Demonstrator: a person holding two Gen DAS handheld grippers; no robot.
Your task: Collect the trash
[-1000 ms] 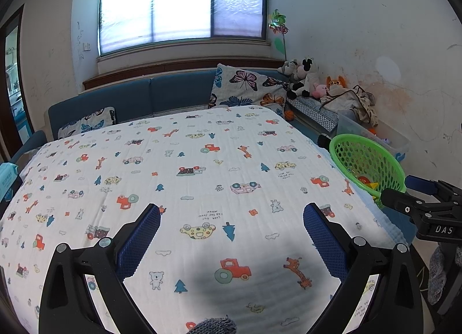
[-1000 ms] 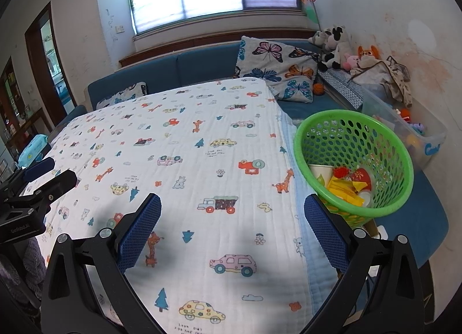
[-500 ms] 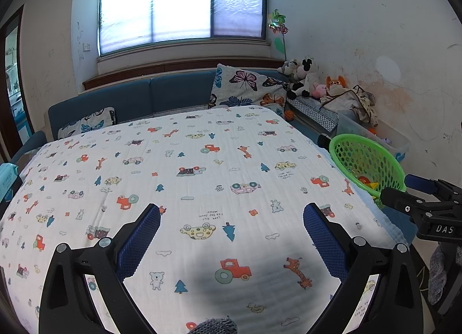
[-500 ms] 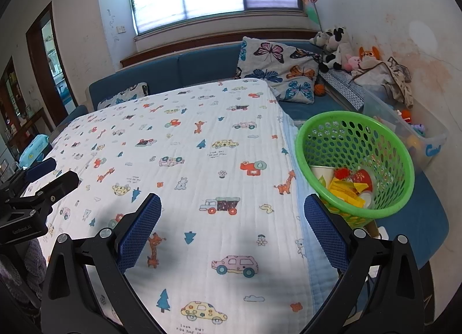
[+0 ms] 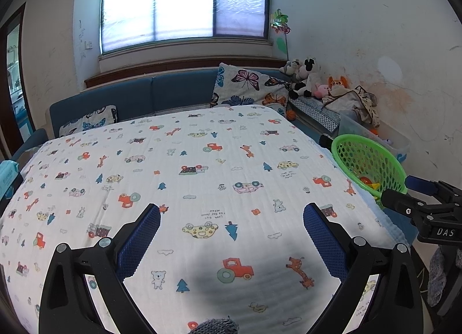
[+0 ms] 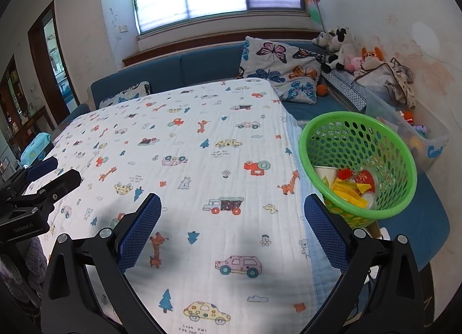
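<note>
Both the left gripper (image 5: 231, 230) and right gripper (image 6: 232, 227) hover spread wide, holding nothing. The green basket (image 6: 317, 132) of trash (image 6: 350, 186) stands at three o'clock, beside the cloth-covered counter (image 6: 202, 160).

We see a table covered by a white blanket (image 6: 202, 143) printed with cartoon cars, trucks, giraffes, trees and clouds. It lies flat across the whole top, also seen from the left wrist (image 5: 202, 166). Along the right edge a light-blue quilted layer (image 6: 300, 166) shows under it and hangs over the side. We can't see any loose item on the printed surface, only shadows near the close edge. At the far left edge a light-blue wipes pack (image 6: 36, 147) sits just beside the blanket; we can't tell whether it rests on the table.
</note>
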